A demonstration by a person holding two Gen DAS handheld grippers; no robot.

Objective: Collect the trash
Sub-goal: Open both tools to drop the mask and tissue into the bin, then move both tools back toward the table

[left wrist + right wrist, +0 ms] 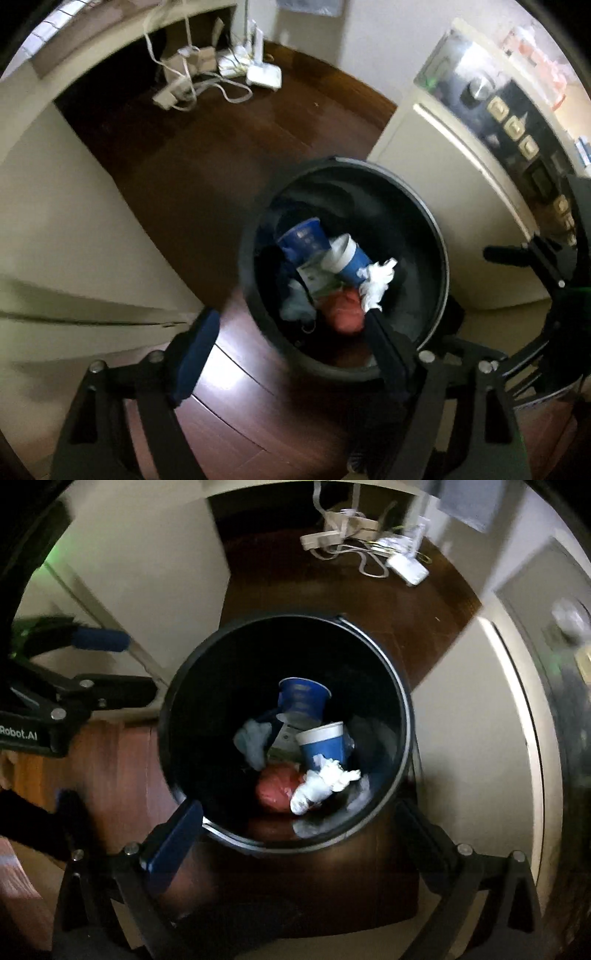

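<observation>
A black round trash bin (436,236) (399,686) stands on the wooden floor. It holds two blue paper cups (306,236) (303,698), a white crumpled tissue (376,284) (325,782), a red wad (343,310) (277,786) and a grey-blue wad (253,742). My left gripper (291,332) is open and empty above the bin's near left rim. My right gripper (295,827) is open and empty, its fingers either side of the bin's near rim. The left gripper also shows at the left of the right wrist view (122,664).
Cream cabinet panels (55,221) stand to the left. A white appliance with a dark control panel (461,166) stands to the right. A tangle of white cables and power strips (207,74) (362,546) lies on the dark wood floor (221,147) at the back.
</observation>
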